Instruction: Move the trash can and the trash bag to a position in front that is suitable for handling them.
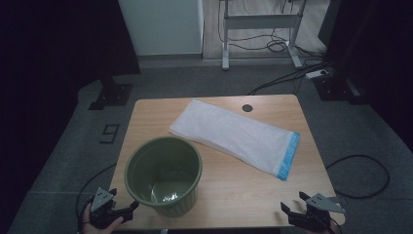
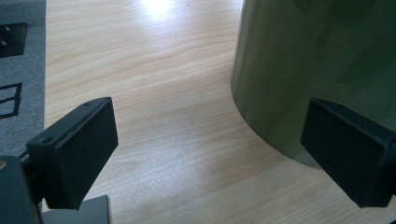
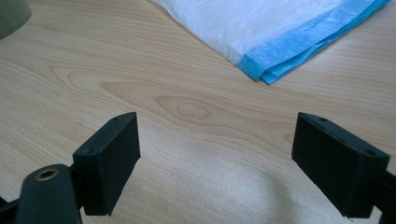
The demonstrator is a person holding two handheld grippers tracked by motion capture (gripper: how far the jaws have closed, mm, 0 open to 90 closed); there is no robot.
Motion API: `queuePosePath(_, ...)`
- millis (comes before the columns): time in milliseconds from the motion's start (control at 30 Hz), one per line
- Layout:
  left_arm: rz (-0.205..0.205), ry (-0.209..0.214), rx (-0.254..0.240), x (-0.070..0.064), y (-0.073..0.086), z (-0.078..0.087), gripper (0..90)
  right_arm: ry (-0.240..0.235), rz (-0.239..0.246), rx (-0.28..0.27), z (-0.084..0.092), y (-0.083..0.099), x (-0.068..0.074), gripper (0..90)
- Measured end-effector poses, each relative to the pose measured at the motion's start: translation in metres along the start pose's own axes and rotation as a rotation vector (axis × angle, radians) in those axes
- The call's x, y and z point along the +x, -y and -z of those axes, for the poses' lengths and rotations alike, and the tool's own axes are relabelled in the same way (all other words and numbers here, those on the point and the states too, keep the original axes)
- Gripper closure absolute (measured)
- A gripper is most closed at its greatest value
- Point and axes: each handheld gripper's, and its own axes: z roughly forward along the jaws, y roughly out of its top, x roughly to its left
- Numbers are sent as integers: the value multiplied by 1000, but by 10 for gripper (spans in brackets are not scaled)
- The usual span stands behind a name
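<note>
Nearest the high camera, at the table's near edge, two hand-held grippers are seen: the left gripper (image 1: 130, 208) just beside the near-left side of a green bin (image 1: 164, 174), the right gripper (image 1: 291, 210) well apart from the bin at the near right corner. Both are held with jaws wide and nothing between them. The bin stands upright on the wooden table (image 1: 243, 187), and something pale glints at its bottom, too small to make out. Beyond and right of the bin a folded white bag (image 1: 234, 135) with a blue end is laid flat, apart from the bin. Dark surroundings swallow the room's left and right sides; cables and a desk frame (image 1: 260, 29) are seen on the floor beyond.

From the left gripper view, the bin's curved wall (image 2: 317, 70) is met close ahead on one side, cut off by the frame; bare table lies between the spread pads (image 2: 88, 149).

From the right gripper view, the bag's blue end (image 3: 299, 51) lies ahead of the spread pads (image 3: 114, 158), untouched; a sliver of the bin (image 3: 11, 16) is cut off at the corner.
</note>
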Motion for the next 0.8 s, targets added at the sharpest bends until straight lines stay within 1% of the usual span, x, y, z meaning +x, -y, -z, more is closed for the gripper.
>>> queuePosePath(133,-16,9,16,-2,3,1,19,-7,6,6,-4,-2,-2,148)
queuePosePath(167,-19,14,14,-2,3,2,13,-7,5,6,-5,-2,-2,147)
queuePosePath(267,-32,52,2,-6,5,11,5,-6,-2,-3,-3,-2,-2,148)
queuePosePath(367,-52,90,-5,-11,12,18,2,-7,-5,-15,0,-3,-4,148)
queuePosePath(467,-69,118,-6,-15,18,23,2,-7,-18,-21,0,-3,-6,147)
queuePosePath(500,-69,118,-6,-15,18,23,1,-7,-18,-21,0,-3,-6,147)
queuePosePath(533,-79,131,-9,-18,18,24,1,-7,-22,-22,0,-3,-6,147)
queuePosePath(600,-97,173,-19,-23,18,25,1,-8,-23,-24,1,-3,-6,148)
queuePosePath(633,-121,206,-25,-28,16,24,1,-9,-17,-23,-1,-3,-6,147)
queuePosePath(700,-146,254,-24,-33,13,22,0,-10,-14,-17,-3,-4,-5,147)
queuePosePath(733,-146,254,-24,-33,13,22,0,-10,-14,-17,-3,-4,-5,147)
queuePosePath(767,-175,308,-29,-40,8,19,0,-12,-10,-12,-4,-4,-4,148)
queuePosePath(800,-184,319,-31,-42,6,17,0,-13,-8,-12,-4,-4,-4,147)
